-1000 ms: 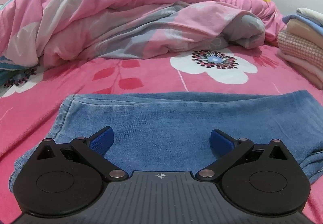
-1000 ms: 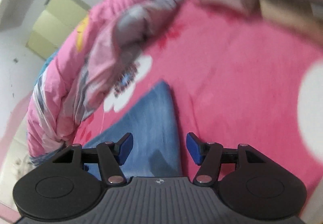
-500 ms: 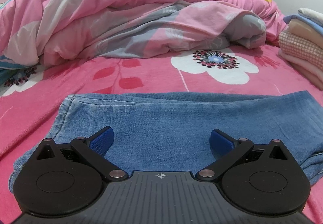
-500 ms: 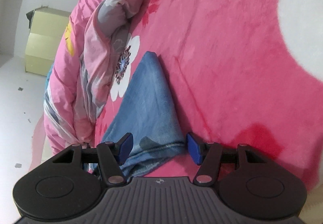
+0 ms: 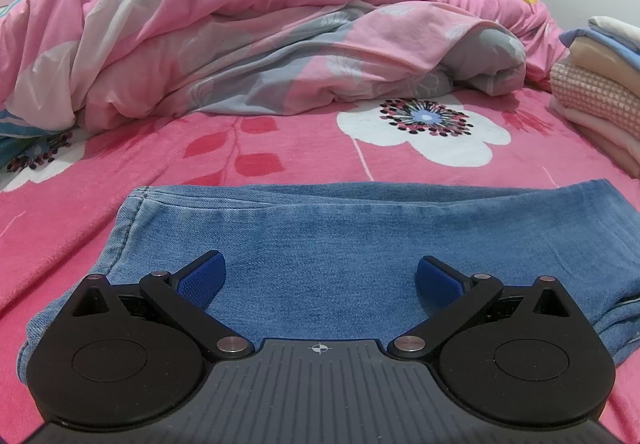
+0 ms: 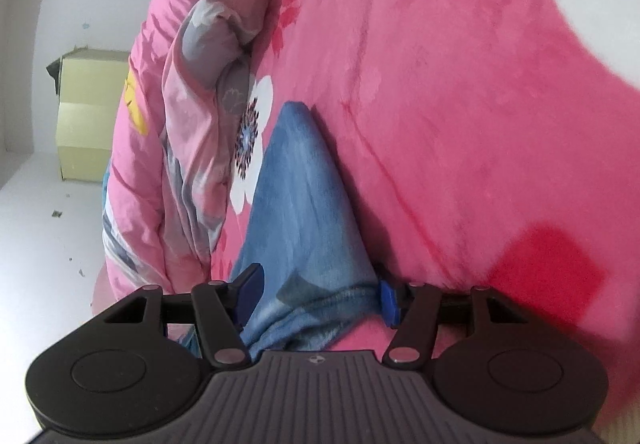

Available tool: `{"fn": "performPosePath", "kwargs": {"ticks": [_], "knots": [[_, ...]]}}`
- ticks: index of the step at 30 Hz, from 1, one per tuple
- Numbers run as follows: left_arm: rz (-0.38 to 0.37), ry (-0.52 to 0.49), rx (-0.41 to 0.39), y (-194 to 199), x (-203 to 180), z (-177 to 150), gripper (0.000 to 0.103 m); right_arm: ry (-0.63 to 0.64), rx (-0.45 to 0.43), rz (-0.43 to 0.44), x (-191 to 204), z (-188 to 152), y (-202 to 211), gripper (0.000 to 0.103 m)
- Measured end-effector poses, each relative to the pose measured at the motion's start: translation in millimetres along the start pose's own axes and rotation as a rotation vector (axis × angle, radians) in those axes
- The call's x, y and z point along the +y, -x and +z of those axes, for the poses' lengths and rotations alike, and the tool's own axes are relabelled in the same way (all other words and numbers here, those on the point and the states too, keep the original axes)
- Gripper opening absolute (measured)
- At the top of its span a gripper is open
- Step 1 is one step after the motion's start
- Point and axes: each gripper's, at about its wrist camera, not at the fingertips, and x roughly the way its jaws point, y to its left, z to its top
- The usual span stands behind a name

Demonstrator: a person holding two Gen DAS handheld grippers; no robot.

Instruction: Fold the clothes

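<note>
My left gripper [image 5: 320,278] hangs over the folded pair of faded blue denim jeans [image 5: 360,244], its blue-padded fingers [image 5: 202,278] spread wide with nothing between them but the cloth lying flat below. The jeans stretch across the fuzzy pink bedspread printed with white flowers and red leaves [image 5: 280,148], running from a stitched seam at the left to the far right edge of my left view.

My right gripper [image 6: 316,294] sits at one end of the jeans [image 6: 296,204], tilted on its side. Its jaws stand partly apart, with the hemmed end of the denim bunched up between the blue pads [image 6: 389,298]; the right pad sits against the cloth, but I cannot tell whether they are truly squeezing it.

Beyond the jeans lies a crumpled pink-and-grey floral quilt [image 5: 240,36], and to the right a stack of folded pastel clothes [image 5: 596,92]. A pale yellow cardboard box [image 6: 90,112] stands on the floor beside the bed.
</note>
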Motion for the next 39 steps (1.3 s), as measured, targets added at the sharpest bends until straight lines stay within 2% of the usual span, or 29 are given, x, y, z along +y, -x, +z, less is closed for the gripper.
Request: {"fn": "performPosePath", "kwargs": {"ticks": [10,14,20,23,27,29,32,34,37,39], "knots": [[-0.001,0.0,0.001,0,0,0,0.103,0.095,-0.049,-0.037,16,-16,-8,0.062],[-0.006,-0.004,0.0,1,1,-1,0.103,0.082,-0.077,0.007,17,-7,-20,0.062],[-0.006,-0.005,0.001,0,1,-1,0.103,0.127,-0.101,-0.006,24,-14,-29,0.061],[0.0,-0.003,0.0,1,0,0,0.103,0.117,-0.116,-0.014,21,-13,-30,0.053],[0.007,0.001,-0.058,16,0,-1,0.103,0.098,-0.127,-0.021,14,-9,-33,0.029],[-0.009,-0.002,-0.122,28,0,-1,0.103,0.108,-0.13,-0.018,11,-10,-34,0.026],[-0.08,-0.038,-0.198,42,-5,-4,0.103,0.122,-0.127,-0.007,9,-9,-35,0.026],[-0.115,-0.101,-0.194,42,-16,-6,0.103,0.125,-0.122,0.001,8,-8,-35,0.026],[-0.123,-0.212,-0.131,32,-37,-13,0.103,0.147,-0.126,0.007,10,-9,-34,0.025],[-0.129,-0.245,-0.114,28,-44,-17,0.103,0.182,-0.135,0.012,14,-11,-32,0.021]]}}
